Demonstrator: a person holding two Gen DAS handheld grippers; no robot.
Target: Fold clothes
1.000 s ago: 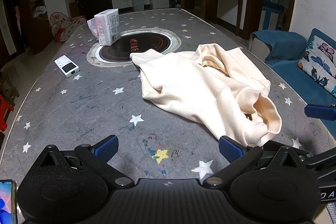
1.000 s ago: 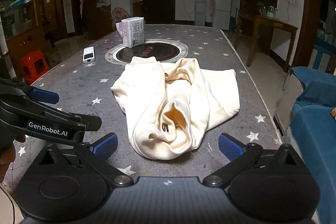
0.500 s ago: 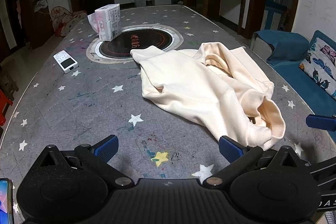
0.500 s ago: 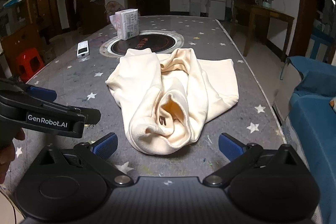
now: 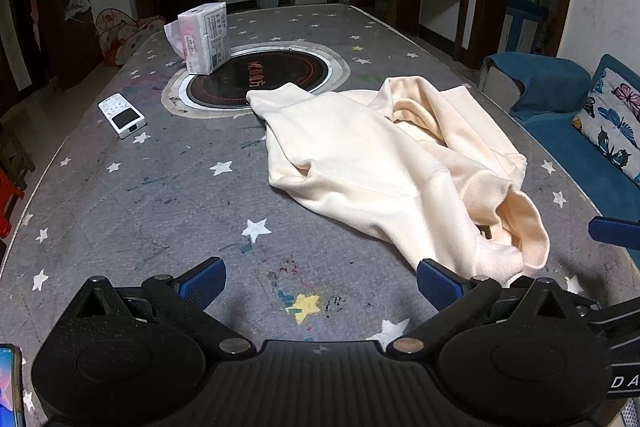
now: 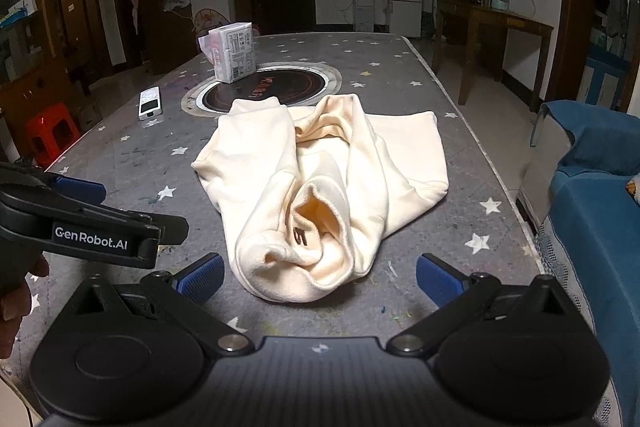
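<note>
A cream sweatshirt [image 6: 320,195] of soft, matt fleece cloth lies rumpled on a grey star-printed table cover [image 5: 140,187], scuffed and paint-flecked. The round hob [image 5: 260,77] inset in it is glossy black glass ringed with dull metal. Beside it stands a tissue pack [image 5: 204,37] in shiny plastic wrap.
</note>
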